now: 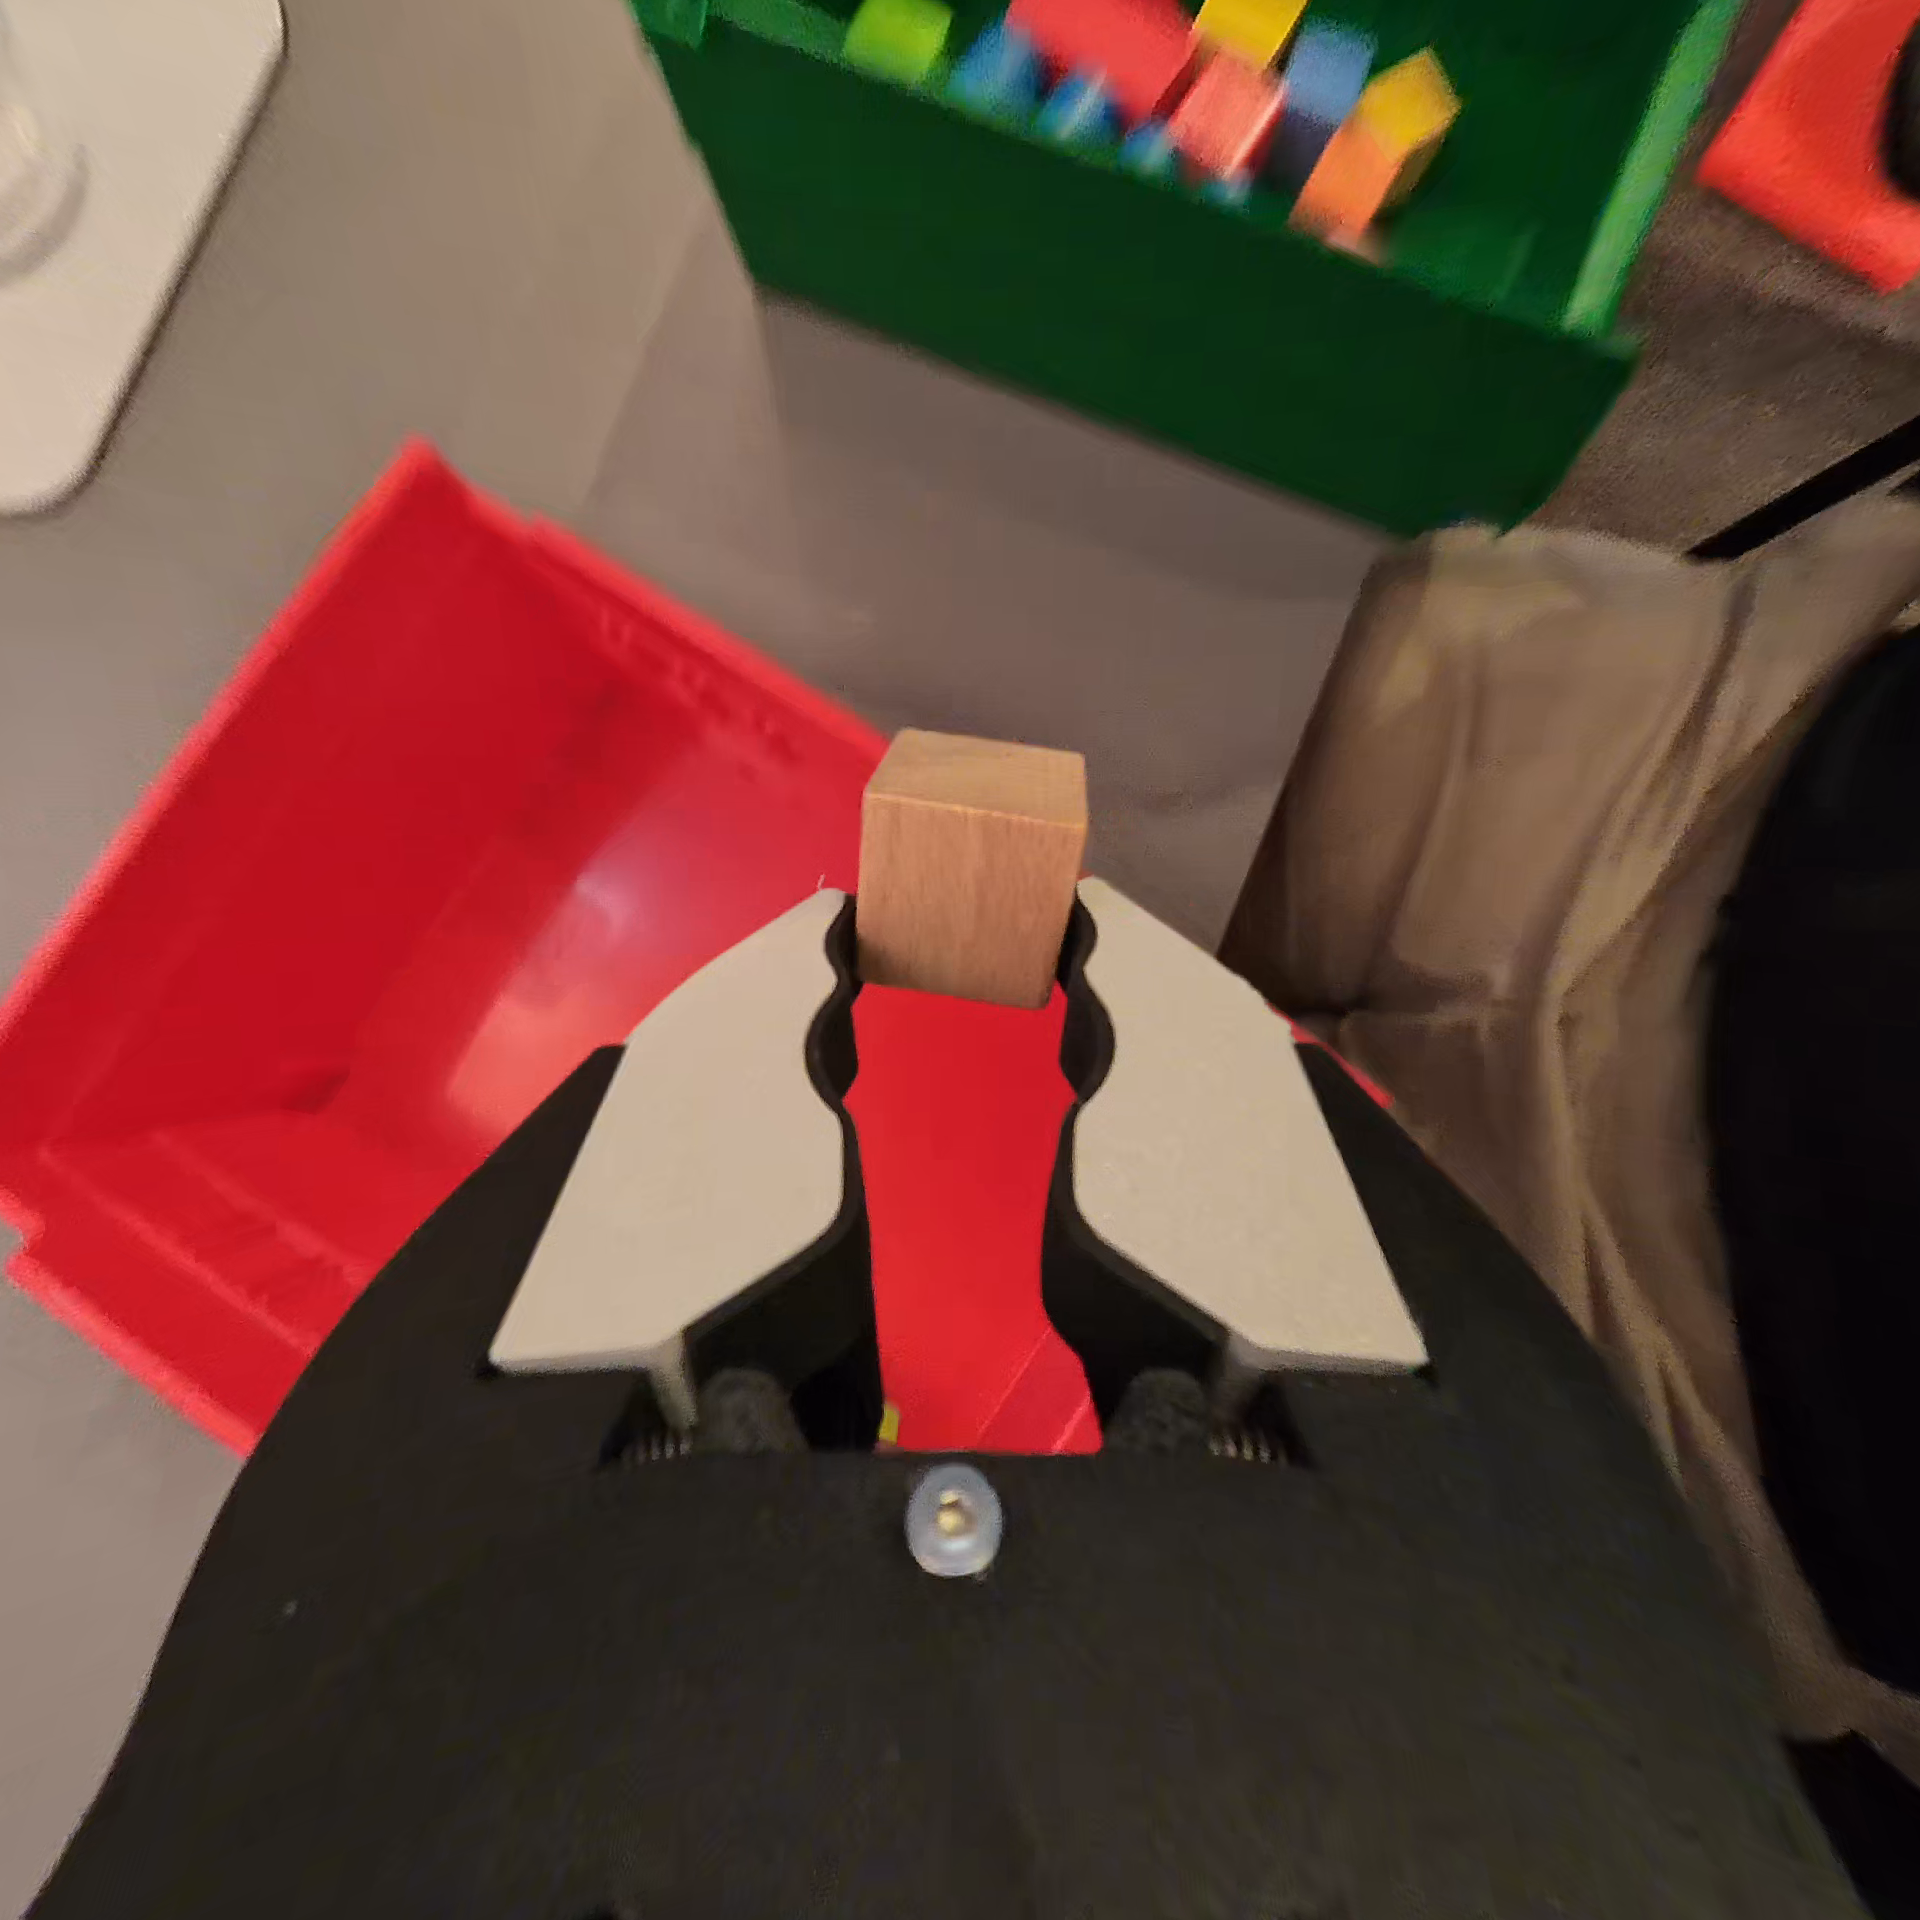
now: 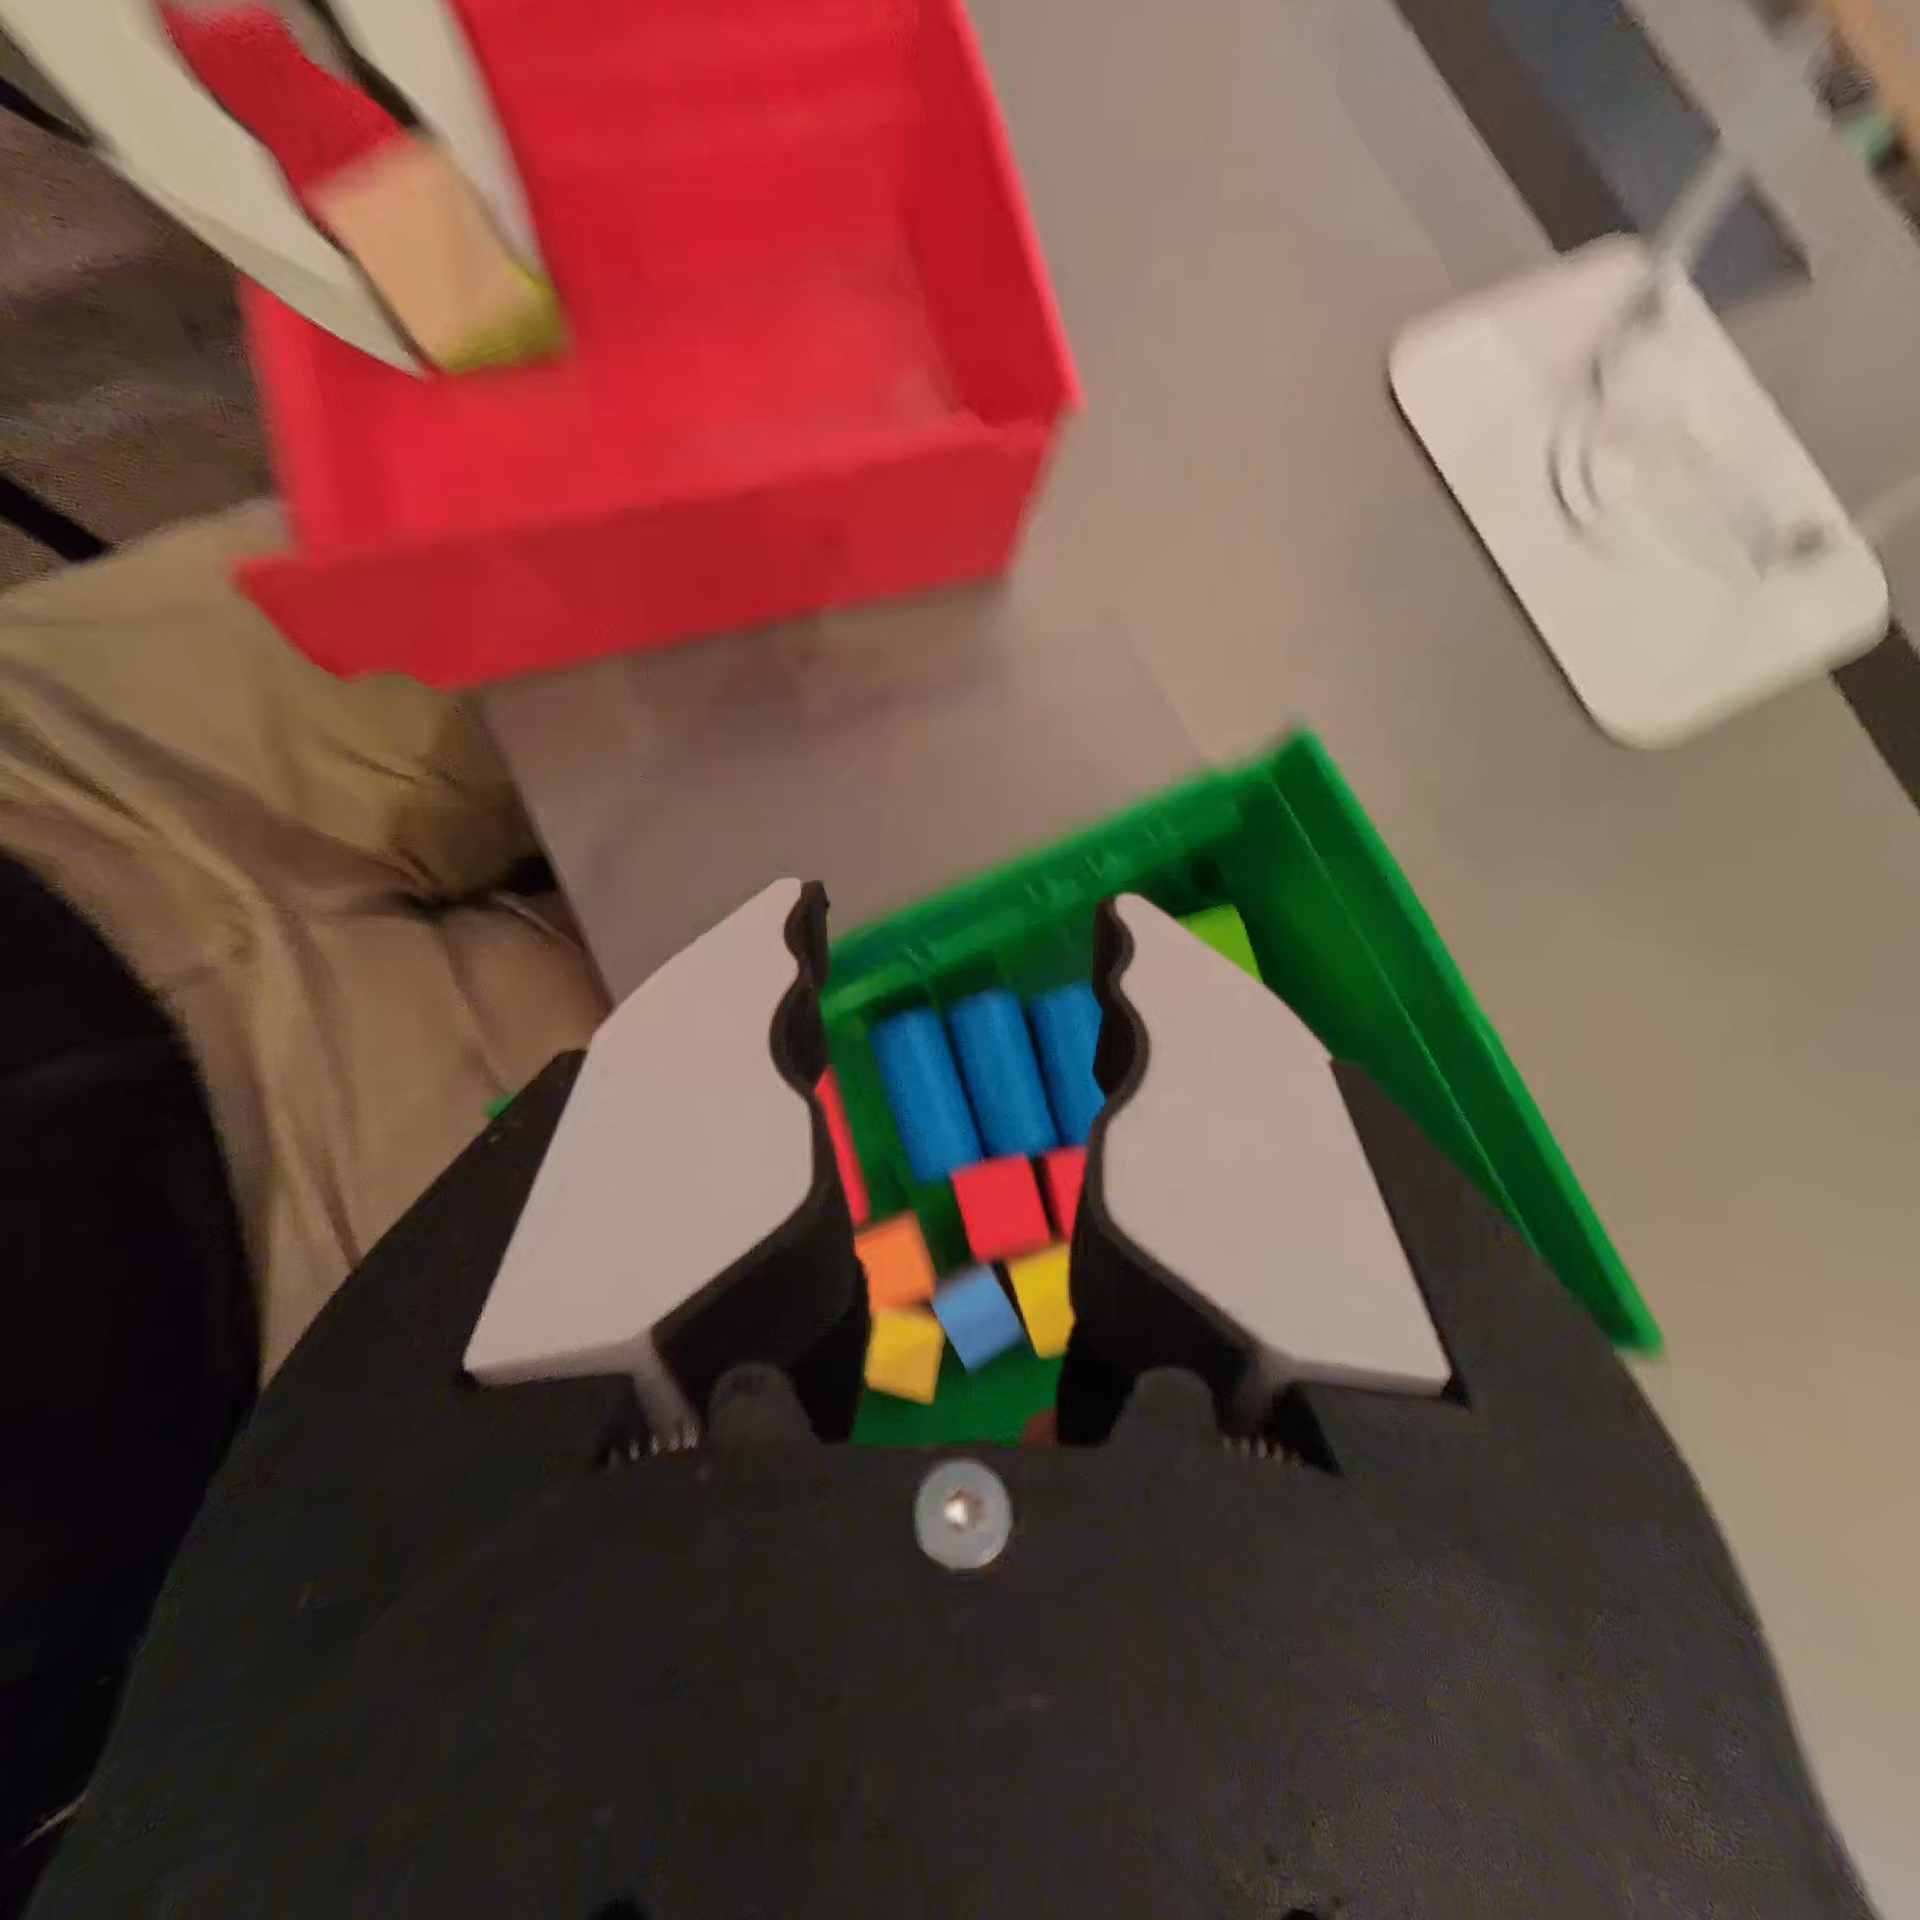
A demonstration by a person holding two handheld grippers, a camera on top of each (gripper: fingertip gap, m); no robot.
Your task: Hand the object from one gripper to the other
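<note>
My left gripper (image 1: pixel 966 914) is shut on a plain wooden block (image 1: pixel 971 868), held upright at the fingertips above the near corner of a red bin (image 1: pixel 343 935). In the right wrist view the same block (image 2: pixel 416 260) shows at the top left between the left gripper's grey fingers (image 2: pixel 208 177), over the red bin (image 2: pixel 727 260); a yellow-green patch shows by its lower end. My right gripper (image 2: pixel 961 920) is open and empty above a green bin (image 2: pixel 1455 1039) of coloured blocks, well apart from the wooden block.
The green bin (image 1: pixel 1143 291) holds several blue cylinders (image 2: pixel 977 1081) and red, orange, yellow and blue cubes. A white stand base (image 2: pixel 1631 488) sits on the grey table (image 2: pixel 1195 312). A person's beige garment (image 1: pixel 1507 935) lies along the table edge. Across from one pair of fingers to the other is roughly 20 cm.
</note>
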